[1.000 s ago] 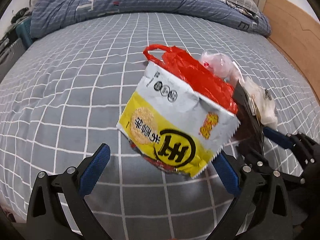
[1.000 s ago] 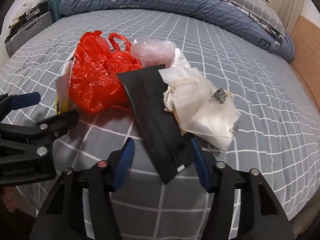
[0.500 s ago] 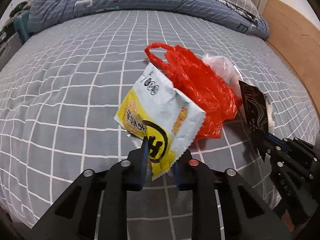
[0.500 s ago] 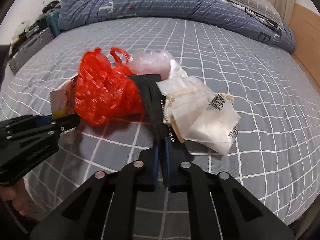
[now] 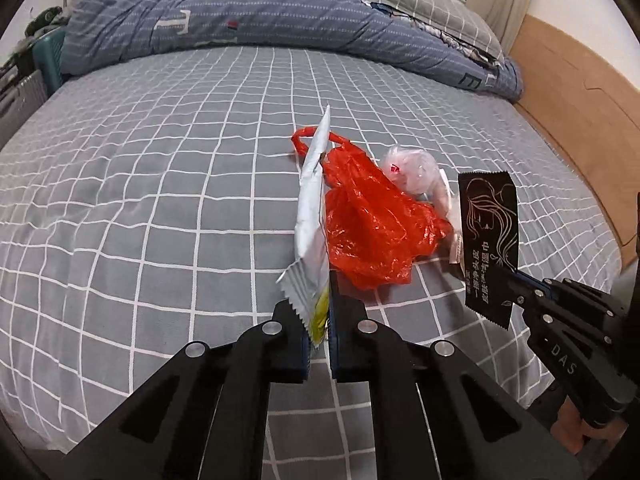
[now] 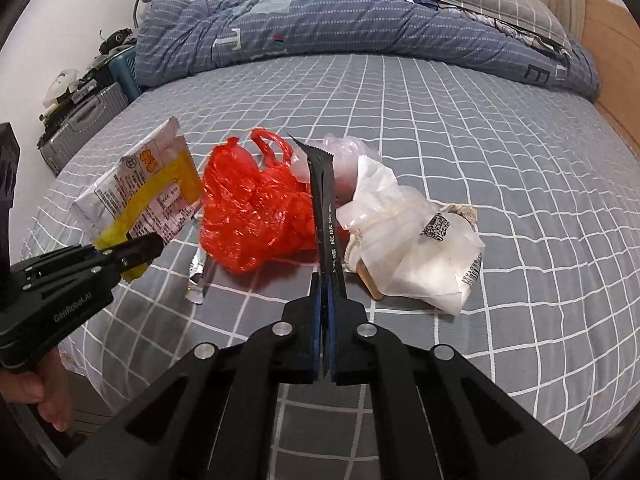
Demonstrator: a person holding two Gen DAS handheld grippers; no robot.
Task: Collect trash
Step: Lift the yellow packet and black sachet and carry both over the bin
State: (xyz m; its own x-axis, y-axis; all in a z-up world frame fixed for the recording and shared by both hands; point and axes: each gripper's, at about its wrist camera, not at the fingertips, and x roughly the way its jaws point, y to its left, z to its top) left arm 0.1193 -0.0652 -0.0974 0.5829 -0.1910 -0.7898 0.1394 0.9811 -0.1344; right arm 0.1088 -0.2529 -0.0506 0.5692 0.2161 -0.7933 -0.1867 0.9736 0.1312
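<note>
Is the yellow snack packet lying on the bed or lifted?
Lifted: the left tool pinches the yellow snack packet by its lower edge above the bedsheet.

The bed sheet point(image 5: 160, 184) is grey with a white grid; the quilt point(image 5: 248, 20) is blue with pale dotted stripes. A red plastic bag point(image 5: 372, 224) lies by a silver and yellow snack packet point(image 6: 140, 188). The black wipe sachet point(image 5: 488, 232) bears white line art, and the clear bag point(image 6: 420, 256) a black code.

We find the grey checked sheet point(image 5: 140, 208) open from nine to twelve o'clock of the red plastic bag point(image 5: 372, 224). At twelve the rolled blue duvet point(image 5: 248, 20) bars the way; at three o'clock, a wooden bed frame point(image 5: 576, 92).
</note>
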